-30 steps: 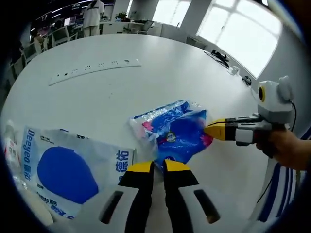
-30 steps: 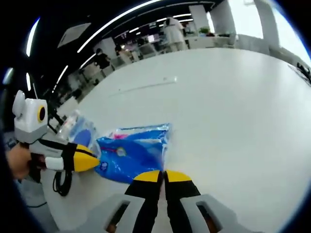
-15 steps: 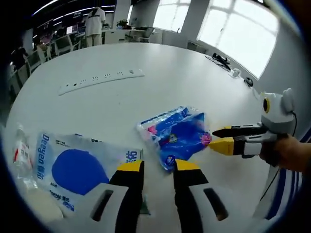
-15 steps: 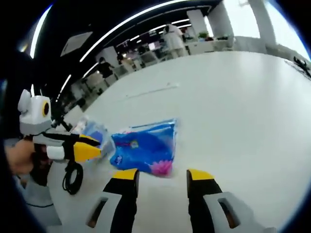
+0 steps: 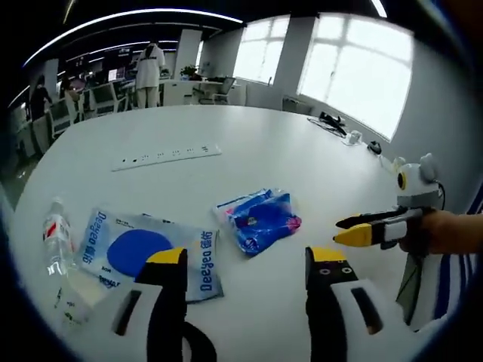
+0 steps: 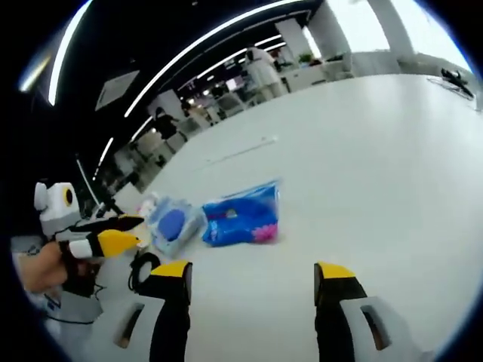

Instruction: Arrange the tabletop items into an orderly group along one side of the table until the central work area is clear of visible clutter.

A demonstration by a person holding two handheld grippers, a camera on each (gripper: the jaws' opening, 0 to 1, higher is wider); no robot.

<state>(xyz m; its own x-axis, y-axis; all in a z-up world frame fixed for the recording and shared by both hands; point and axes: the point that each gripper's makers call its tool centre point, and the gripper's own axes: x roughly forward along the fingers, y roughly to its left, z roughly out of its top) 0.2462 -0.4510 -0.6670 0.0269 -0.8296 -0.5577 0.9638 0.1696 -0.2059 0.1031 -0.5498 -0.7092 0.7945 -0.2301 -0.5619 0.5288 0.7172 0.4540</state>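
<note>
A blue plastic packet [image 5: 258,220] lies flat on the round white table [image 5: 249,143], free of both grippers. Just left of it lies a larger white bag with a blue oval [image 5: 147,253], and a small water bottle [image 5: 55,237] lies beyond that bag. My left gripper [image 5: 247,256] is open wide, held back from the packet with nothing between its fingers. The right gripper [image 5: 341,230] comes in from the right, a little off the packet. In the right gripper view my right gripper [image 6: 253,271] is open and empty, short of the packet [image 6: 241,219] and bag [image 6: 172,224]. The left gripper [image 6: 128,230] shows at the left.
A long white power strip [image 5: 167,156] lies across the far half of the table. Small dark items [image 5: 332,121] sit at the far right edge. A black cable [image 6: 139,268] loops near the table's near edge. People and desks stand in the background [image 5: 155,64].
Both grippers were shut at the blue packet a second ago. They have opened and drawn back, and the packet now lies on the table beside the white bag.
</note>
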